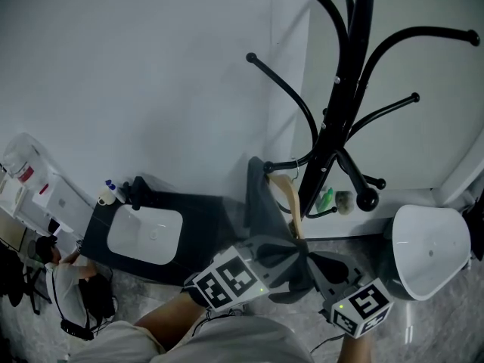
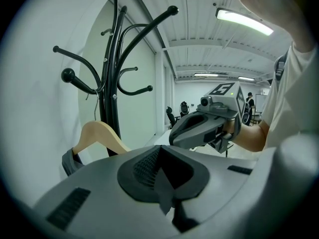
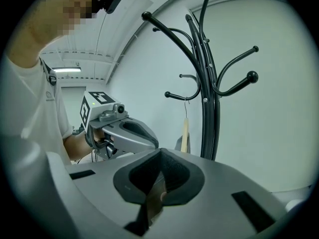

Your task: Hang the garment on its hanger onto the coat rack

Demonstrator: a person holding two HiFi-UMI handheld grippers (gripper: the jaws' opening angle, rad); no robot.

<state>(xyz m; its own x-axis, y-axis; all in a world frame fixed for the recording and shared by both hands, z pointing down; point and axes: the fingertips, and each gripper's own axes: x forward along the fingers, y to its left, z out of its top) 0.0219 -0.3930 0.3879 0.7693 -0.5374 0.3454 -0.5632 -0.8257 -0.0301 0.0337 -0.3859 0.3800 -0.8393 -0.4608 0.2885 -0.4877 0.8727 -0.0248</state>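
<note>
The black coat rack (image 1: 333, 127) stands against the white wall. A wooden hanger (image 1: 287, 195) hangs by its hook from one of the rack's low arms, and the grey garment (image 1: 261, 199) drapes from it. In the right gripper view the hanger (image 3: 185, 133) shows edge-on beside the pole (image 3: 207, 98). My left gripper (image 1: 293, 254) and right gripper (image 1: 314, 267) sit nose to nose just below the garment. Both have their jaws shut, and I see nothing clearly caught between them. From the left gripper (image 2: 160, 171) the hanger (image 2: 99, 136) lies ahead to the left, with a grey fold (image 2: 70, 162) under it.
A white rounded seat (image 1: 427, 252) stands right of the rack's base. A dark mat with a white basin (image 1: 147, 233) lies at the left, with shelves and clutter beyond. A green item (image 1: 327, 199) rests by the pole's foot.
</note>
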